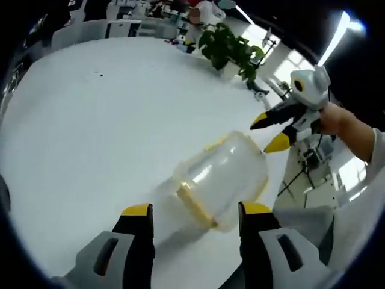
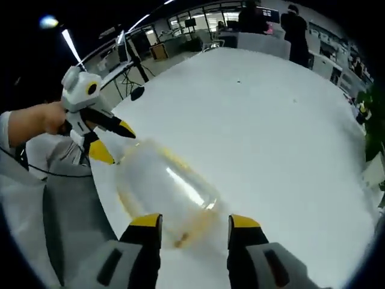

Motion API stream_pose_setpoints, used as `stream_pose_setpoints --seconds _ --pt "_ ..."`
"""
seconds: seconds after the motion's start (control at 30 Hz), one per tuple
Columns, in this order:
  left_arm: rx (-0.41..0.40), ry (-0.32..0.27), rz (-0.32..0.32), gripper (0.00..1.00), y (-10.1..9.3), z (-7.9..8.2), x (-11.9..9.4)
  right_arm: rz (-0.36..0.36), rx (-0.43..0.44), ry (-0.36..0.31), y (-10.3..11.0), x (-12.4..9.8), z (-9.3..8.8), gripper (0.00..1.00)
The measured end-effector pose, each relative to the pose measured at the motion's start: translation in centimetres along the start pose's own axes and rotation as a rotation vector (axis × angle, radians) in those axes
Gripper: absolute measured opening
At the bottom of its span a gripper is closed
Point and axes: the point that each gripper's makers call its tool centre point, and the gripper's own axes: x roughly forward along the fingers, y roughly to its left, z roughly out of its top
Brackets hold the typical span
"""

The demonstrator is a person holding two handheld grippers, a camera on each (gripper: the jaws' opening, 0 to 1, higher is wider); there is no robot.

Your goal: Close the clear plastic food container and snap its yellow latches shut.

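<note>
White tabletop [image 1: 90, 132], broad and round-edged, office background of desks, ceiling strip lights and a potted plant [image 1: 231, 48] at the far rim.

Left gripper view. Item: clear plastic food container [image 1: 225, 180], lying near the table's edge, a yellow latch [image 1: 195, 205] along its near side and yellow trim at the far rim. Whether the lid was seated could not be told. Left gripper [image 1: 195, 214]: yellow-tipped jaws standing apart, just short of the container, one to each side of the near latch, touching nothing; judged to be lined up to press that latch or steady the box. Right gripper [image 1: 274, 132]: held in a person's hand [image 1: 337, 120], jaws apart, tips just beside the container's far upper corner, contact uncertain.

Right gripper view. Item: the same container [image 2: 165, 186], blurred, close to the table edge [image 2: 102, 192] where the surface falls away to a grey floor. Right gripper [image 2: 195, 223]: jaws apart, straddling the container's near end, nothing clamped. Left gripper [image 2: 111, 141]: jaws apart, tips beside the container's far end.

Placement, as judged: grippers approached from opposite ends so the box could be braced between them.

Room: wide bare table lay beyond the container; the near edge left little margin, so pushing toward it risked sliding the box off.
</note>
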Motion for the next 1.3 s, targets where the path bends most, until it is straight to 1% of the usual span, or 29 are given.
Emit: stream_pose_setpoints --seconds 0.1,0.13,0.2,0.23,0.3,0.37,0.43,0.5,0.53,0.57,0.6,0.7,0.77,0.83,0.9,0.93,1.2,1.3 --pt "-0.058 -0.004 -0.007 0.56 -0.7 0.0 0.6 -0.012 0.007 0.010 0.1 0.3 -0.1 0.41" --pt "-0.079 -0.008 0.017 0.56 -0.5 0.1 0.6 -0.014 0.025 0.018 0.2 0.3 -0.2 0.41" --pt "-0.108 -0.018 0.034 0.52 -0.6 0.3 0.8 -0.009 0.048 0.030 0.3 0.2 -0.4 0.41" --pt "-0.100 -0.014 0.043 0.51 -0.6 0.3 0.9 -0.014 0.055 0.030 0.4 0.2 -0.4 0.40" --pt "-0.091 -0.016 0.051 0.52 -1.0 0.3 1.2 -0.016 0.084 0.019 0.5 0.1 -0.2 0.35" --pt "-0.086 -0.007 0.065 0.52 -1.1 0.1 1.5 -0.026 0.106 0.024 0.3 0.1 -0.3 0.35" --pt "-0.105 -0.010 0.079 0.52 -1.0 0.1 1.6 -0.025 0.104 0.036 0.2 0.4 -0.6 0.34" --pt "-0.156 -0.025 0.070 0.51 -1.3 0.3 1.9 -0.032 0.111 0.041 0.0 0.5 -0.7 0.33" --pt "-0.176 -0.019 0.064 0.50 -1.5 0.2 2.0 -0.029 0.113 0.045 0.1 0.5 -0.8 0.32" --pt "-0.191 -0.025 0.060 0.49 -1.7 0.2 2.1 -0.023 0.110 0.049 0.2 0.5 -0.9 0.30" --pt "-0.210 -0.040 0.064 0.50 -1.7 0.4 2.3 -0.014 0.116 0.049 0.5 0.6 -0.9 0.30" --pt "-0.198 -0.031 0.094 0.50 -1.8 0.0 2.5 -0.007 0.130 0.051 0.7 0.8 -1.0 0.32" --pt "-0.187 -0.015 0.111 0.49 -1.8 -0.2 2.7 -0.012 0.123 0.058 0.8 0.9 -0.9 0.32" --pt "-0.178 -0.007 0.133 0.46 -1.6 -0.2 2.7 -0.015 0.120 0.061 0.8 0.8 -0.9 0.32" --pt "-0.147 0.010 0.169 0.44 -1.1 -0.4 2.6 -0.020 0.119 0.068 0.9 0.8 -0.9 0.32" --pt "-0.178 -0.006 0.163 0.44 -1.3 -0.2 2.8 -0.024 0.117 0.070 0.9 0.8 -0.9 0.31" --pt "-0.189 0.005 0.191 0.43 -1.3 -0.1 3.0 -0.059 0.100 0.090 1.0 0.9 -0.8 0.30" --pt "-0.210 0.003 0.219 0.44 -1.5 0.0 3.3 -0.076 0.146 0.088 1.0 1.2 -0.6 0.30"
